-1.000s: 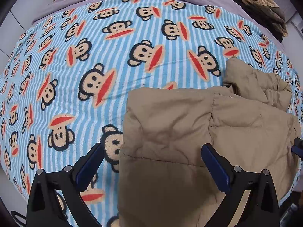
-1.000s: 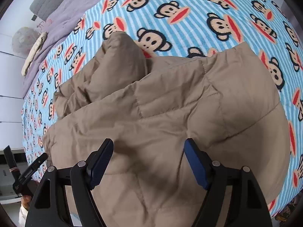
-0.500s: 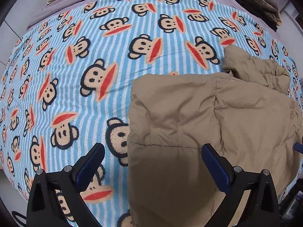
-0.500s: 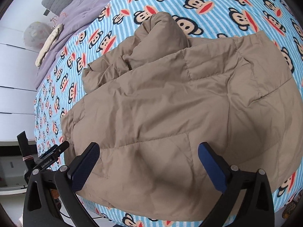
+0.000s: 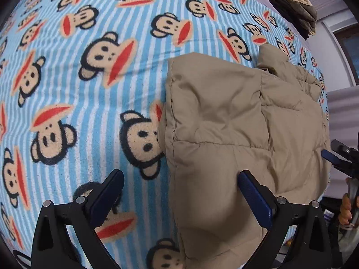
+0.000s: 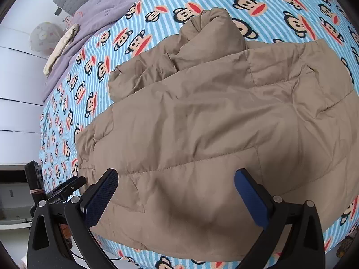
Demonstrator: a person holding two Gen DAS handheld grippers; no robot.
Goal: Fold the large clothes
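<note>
The jacket [image 6: 213, 121] is shown lying crosswise beneath the right gripper [image 6: 177, 192], nearer than the left gripper [image 5: 179, 195]; both are held wide open, empty.

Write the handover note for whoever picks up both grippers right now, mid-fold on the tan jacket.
Left gripper: open, holding nothing, poised over the jacket's left edge where it meets the blanket.
Right gripper: open, holding nothing, above the near part of the jacket.
Tan puffer jacket: lies on the monkey-print blanket, body mostly flat, with a bunched part, likely a sleeve or hood, heaped at the far edge.
Done: the jacket appears laid out and at least partly folded over; how many folds I cannot tell.
Left: tuck or flatten the bunched part, then probably one more fold to make it compact.
</note>
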